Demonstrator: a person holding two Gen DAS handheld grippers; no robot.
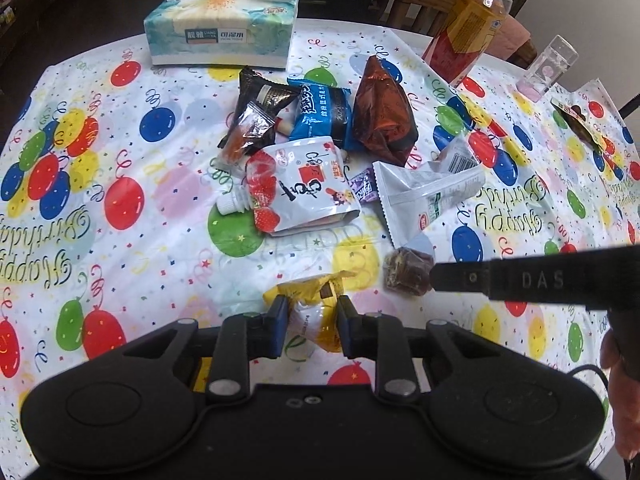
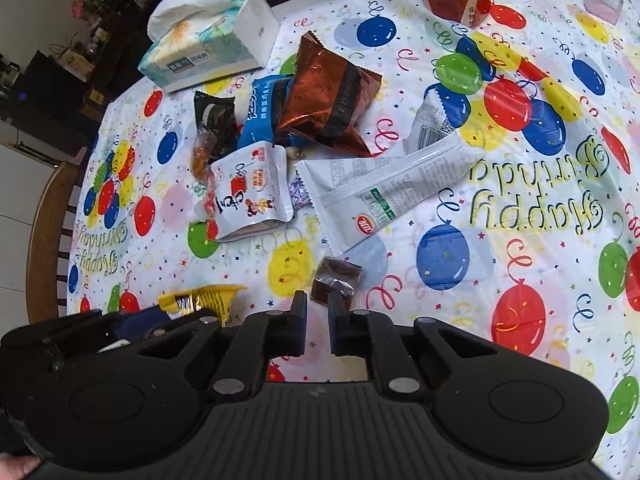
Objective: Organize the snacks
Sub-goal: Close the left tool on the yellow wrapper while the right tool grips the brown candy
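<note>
The snacks lie in a loose heap near the middle of the table [image 1: 120, 152], which wears a white cloth printed with coloured balloons and "Happy Birthday"; nearest the cameras, a yellow snack packet [image 1: 310, 308] sits between the fingers of the left gripper [image 1: 312, 330], whose jaws are closed onto it from both sides; in the right wrist view the same packet [image 2: 208, 300] shows at the lower left, beside that gripper's black body. Just to its right a small brown wrapped candy [image 1: 408, 276] rests on the cloth; the right gripper [image 2: 318, 320] stands over its near edge with jaws narrowly parted, and I cannot tell whether the fingertips touch it [image 2: 336, 280]. Beyond lies a long white sachet [image 1: 416, 196], and left of it a white spouted pouch with strawberries [image 1: 296, 188]; a small purple wrapper [image 1: 364, 188] peeks out between the two. Further back, a copper-brown foil bag [image 1: 380, 112] leans against a blue packet [image 1: 320, 112]; a black packet [image 1: 260, 100] and a small clear sachet with orange contents [image 1: 244, 136] sit to the left. A tissue pack [image 1: 220, 28] stands at the far edge; a bottle with a red and orange label [image 1: 464, 28] and a clear plastic box [image 1: 548, 68] stand at the far right.
</note>
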